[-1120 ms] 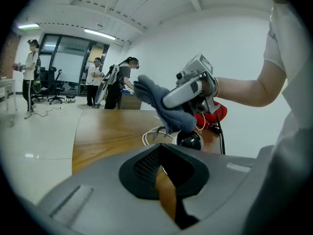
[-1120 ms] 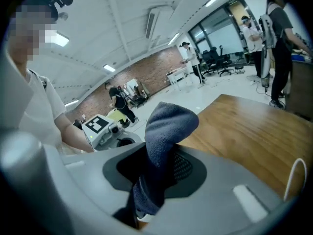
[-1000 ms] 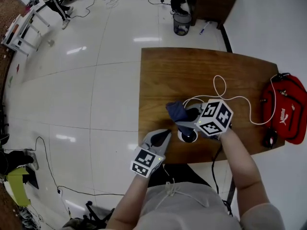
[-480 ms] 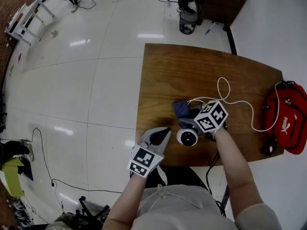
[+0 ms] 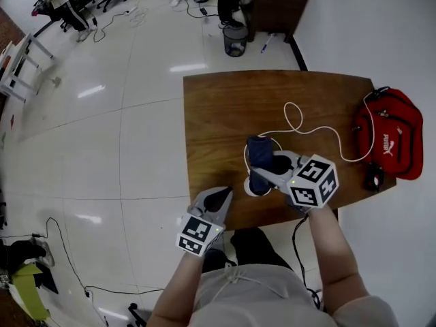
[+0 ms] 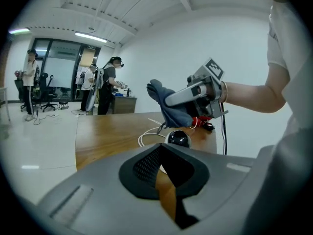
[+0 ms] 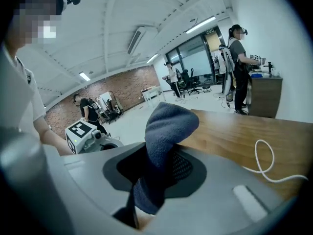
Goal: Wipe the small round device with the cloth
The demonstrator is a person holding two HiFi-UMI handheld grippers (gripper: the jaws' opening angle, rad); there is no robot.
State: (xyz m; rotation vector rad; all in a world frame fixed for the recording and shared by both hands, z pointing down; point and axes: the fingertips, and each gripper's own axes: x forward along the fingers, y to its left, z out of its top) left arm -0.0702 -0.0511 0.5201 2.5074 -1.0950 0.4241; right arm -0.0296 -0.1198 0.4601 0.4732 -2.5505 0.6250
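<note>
The right gripper (image 5: pixel 257 174) has its jaws clamped on a dark blue cloth (image 5: pixel 259 151), which hangs bunched just above the small round device (image 5: pixel 251 189). The device sits on the wooden table (image 5: pixel 218 107), near its front edge. Left of the device, the left gripper (image 5: pixel 220 196) has its jaws closed together, holding nothing. A white cable (image 5: pixel 300 125) loops behind the device.

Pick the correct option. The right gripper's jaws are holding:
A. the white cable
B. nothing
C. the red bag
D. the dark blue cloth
D: in the right gripper view the dark blue cloth is pinched between the jaws of the right gripper, its free end sticking up.
</note>
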